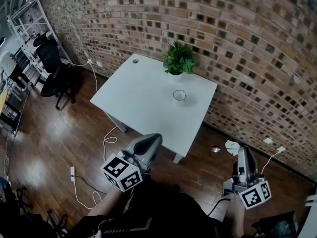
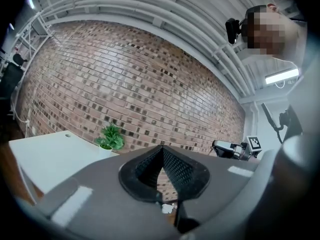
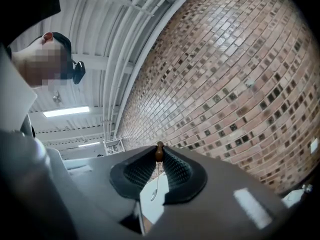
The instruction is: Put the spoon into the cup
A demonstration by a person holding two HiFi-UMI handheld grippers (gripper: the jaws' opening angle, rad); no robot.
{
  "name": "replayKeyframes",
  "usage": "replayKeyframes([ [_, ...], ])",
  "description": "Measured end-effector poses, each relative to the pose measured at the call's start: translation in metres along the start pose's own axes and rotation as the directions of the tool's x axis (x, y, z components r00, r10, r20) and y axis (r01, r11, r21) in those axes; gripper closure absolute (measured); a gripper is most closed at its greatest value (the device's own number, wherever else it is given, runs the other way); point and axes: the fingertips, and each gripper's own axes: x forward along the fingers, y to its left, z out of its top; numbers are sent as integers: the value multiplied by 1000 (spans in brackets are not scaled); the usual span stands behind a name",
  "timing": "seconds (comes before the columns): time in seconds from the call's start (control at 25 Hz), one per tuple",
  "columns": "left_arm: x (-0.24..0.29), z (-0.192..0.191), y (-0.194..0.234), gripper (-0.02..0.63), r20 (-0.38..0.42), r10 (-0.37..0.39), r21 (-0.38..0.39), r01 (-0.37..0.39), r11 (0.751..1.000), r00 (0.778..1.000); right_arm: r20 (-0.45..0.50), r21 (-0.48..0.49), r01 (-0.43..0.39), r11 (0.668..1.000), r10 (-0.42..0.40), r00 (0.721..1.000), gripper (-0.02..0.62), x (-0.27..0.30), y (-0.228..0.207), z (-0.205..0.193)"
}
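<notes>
Only right gripper view shows us the spoon, pinched by right gripper; left gripper closed, empty. Head view: cup on table, plant at its 12 o'clock; brick wall.

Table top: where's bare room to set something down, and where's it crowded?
Most of the table is bare: its whole left half and the near edge in front of the cup. The only crowding is the far right corner, where the plant stands behind the cup.
</notes>
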Motion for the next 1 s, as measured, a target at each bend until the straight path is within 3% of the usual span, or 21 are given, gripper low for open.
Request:
replayKeyframes([
  [0.16, 13, 6, 35, 614, -17, -18, -11, 18, 1000, 1000, 4, -18, 15, 1000, -15, 1000, 549, 33, 4, -8],
  [0.72, 54, 47, 178, 614, -53, -184, -16, 183, 983, 982, 63, -40, 181, 983, -178, 982, 548, 161, 25, -47],
  [1.0, 88, 48, 216, 614, -66, -192, -34, 190, 981, 979, 28, -28, 203, 979, -202, 979, 548, 214, 4, -67],
])
